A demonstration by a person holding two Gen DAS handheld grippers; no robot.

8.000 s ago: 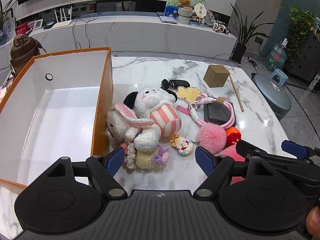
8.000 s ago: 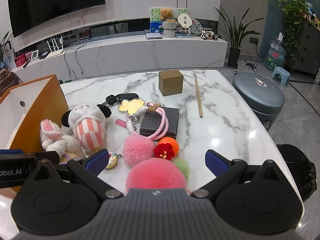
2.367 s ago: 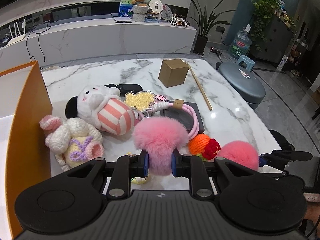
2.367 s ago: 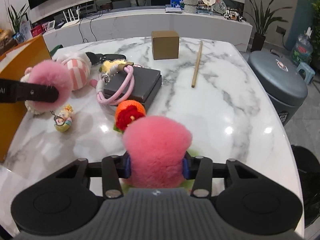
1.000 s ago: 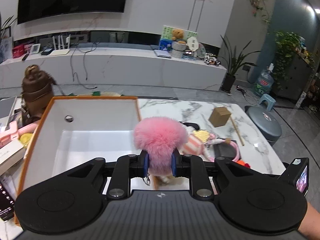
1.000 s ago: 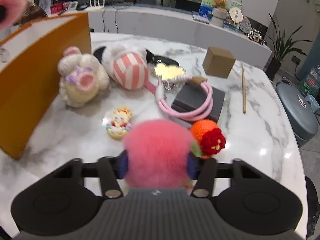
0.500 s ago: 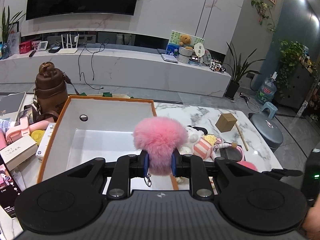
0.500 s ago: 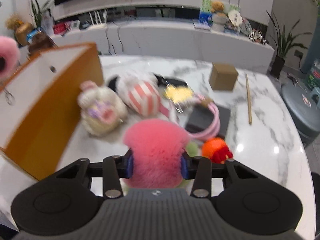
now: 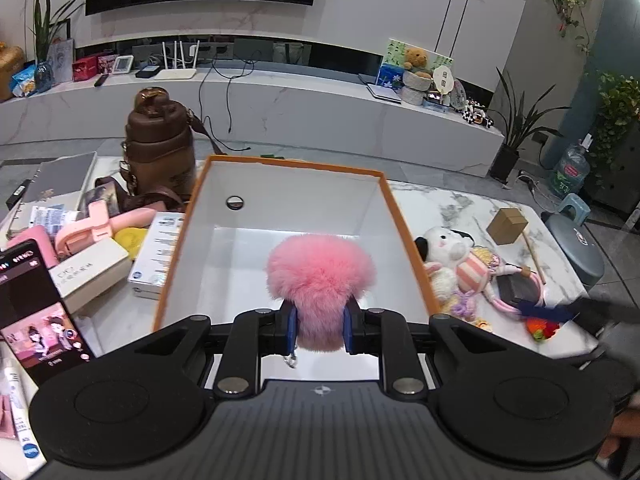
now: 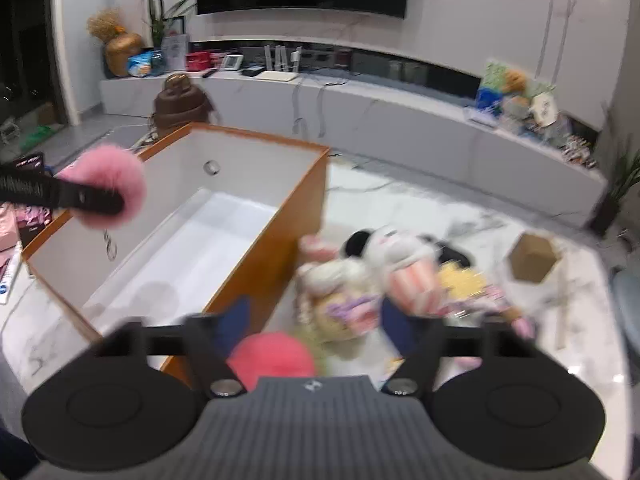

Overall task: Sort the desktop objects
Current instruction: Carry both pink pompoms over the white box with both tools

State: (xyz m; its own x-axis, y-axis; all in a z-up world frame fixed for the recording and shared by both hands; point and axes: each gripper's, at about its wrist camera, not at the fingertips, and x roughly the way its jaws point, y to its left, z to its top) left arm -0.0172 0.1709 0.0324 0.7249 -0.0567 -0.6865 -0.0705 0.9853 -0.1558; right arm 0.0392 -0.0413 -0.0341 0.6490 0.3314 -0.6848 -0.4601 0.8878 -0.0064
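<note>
My left gripper [image 9: 319, 328] is shut on a pale pink fur pompom [image 9: 320, 276], its small key ring dangling below, held over the open orange box [image 9: 292, 166] with white inside. The right wrist view shows that pompom [image 10: 108, 184] above the box's near left corner. My right gripper [image 10: 315, 325] is blurred and its jaws are opening. A deeper pink pompom [image 10: 272, 356] lies low between them near the left finger, and the right pad stands clear of it. The box [image 10: 280, 236] is just left of it.
Right of the box lie a striped white plush [image 9: 452, 252], a crochet bunny [image 9: 444, 284], a dark case with a pink strap [image 9: 520, 288], an orange crochet ball [image 9: 540, 326], a cardboard cube [image 9: 507, 220] and a stick [image 9: 534, 256]. Left of it: a brown bottle [image 9: 160, 148], cartons [image 9: 160, 252], a phone [image 9: 36, 312].
My left gripper carried the pale pompom further over the box. My right gripper rose and swung toward the box, its jaws spread apart and the deeper pink pompom dropped lower between them.
</note>
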